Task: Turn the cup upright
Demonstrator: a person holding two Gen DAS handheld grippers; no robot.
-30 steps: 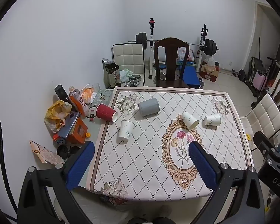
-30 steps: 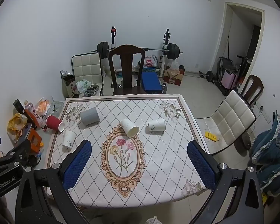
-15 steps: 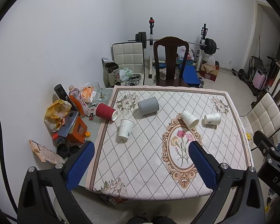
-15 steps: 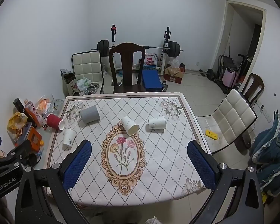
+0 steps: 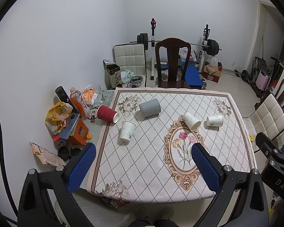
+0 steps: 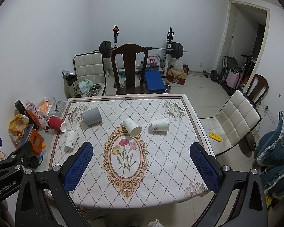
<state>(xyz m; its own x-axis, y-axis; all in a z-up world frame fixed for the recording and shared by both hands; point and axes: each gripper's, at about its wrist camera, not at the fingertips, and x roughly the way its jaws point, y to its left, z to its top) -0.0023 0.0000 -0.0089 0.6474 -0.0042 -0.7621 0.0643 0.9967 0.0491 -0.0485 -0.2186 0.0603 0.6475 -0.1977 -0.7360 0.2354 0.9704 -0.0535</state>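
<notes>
Several cups lie on their sides on a table with a flowered cloth (image 5: 151, 162): a red ribbed cup (image 5: 107, 113) at the left edge, a grey cup (image 5: 150, 107), and three white paper cups (image 5: 127, 132) (image 5: 191, 121) (image 5: 214, 120). In the right wrist view the red cup (image 6: 56, 123), grey cup (image 6: 91, 116) and white cups (image 6: 71, 139) (image 6: 132, 127) (image 6: 159, 124) show too. My left gripper (image 5: 142, 168) is open and empty, high above the table's near edge. My right gripper (image 6: 141, 167) is open and empty, also high over the near edge.
A dark wooden chair (image 5: 172, 62) stands at the far side, a white padded chair (image 6: 234, 121) at the right. Bottles, bags and boxes (image 5: 70, 119) clutter the floor at the left. A weight bench with barbell (image 5: 179, 43) stands by the back wall.
Both grippers have risen and drawn back slightly, so the table looks smaller and farther. The cups have not moved. Both stay open.
</notes>
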